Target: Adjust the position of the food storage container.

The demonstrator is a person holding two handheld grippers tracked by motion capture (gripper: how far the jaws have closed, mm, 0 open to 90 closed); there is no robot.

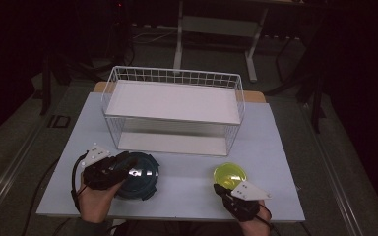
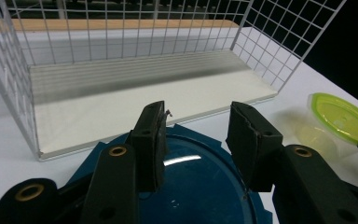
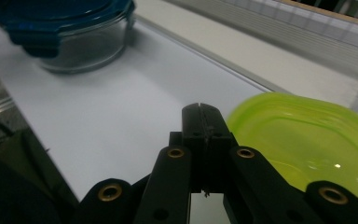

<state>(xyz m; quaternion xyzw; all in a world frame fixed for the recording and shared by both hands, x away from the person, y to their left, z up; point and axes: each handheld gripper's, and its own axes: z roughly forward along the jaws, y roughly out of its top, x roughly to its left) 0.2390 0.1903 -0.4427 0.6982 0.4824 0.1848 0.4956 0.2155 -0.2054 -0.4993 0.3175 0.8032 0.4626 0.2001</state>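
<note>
A round glass container with a dark blue lid (image 1: 140, 176) sits at the table's front left. My left gripper (image 1: 129, 170) hovers over that blue lid (image 2: 200, 186), its jaws open (image 2: 196, 122) with nothing between them. A smaller container with a yellow-green lid (image 1: 230, 174) stands at the front right. My right gripper (image 1: 221, 189) is at its near edge. In the right gripper view the jaws are shut (image 3: 202, 110) just left of the green lid (image 3: 307, 135), with nothing visible between them. The blue container (image 3: 70, 32) lies farther off.
A white wire rack (image 1: 172, 78) with two white shelves stands across the middle of the table, its open front (image 2: 121, 93) facing me. The table's front edge (image 1: 167, 214) is close under both hands. Dark floor and desk legs lie beyond.
</note>
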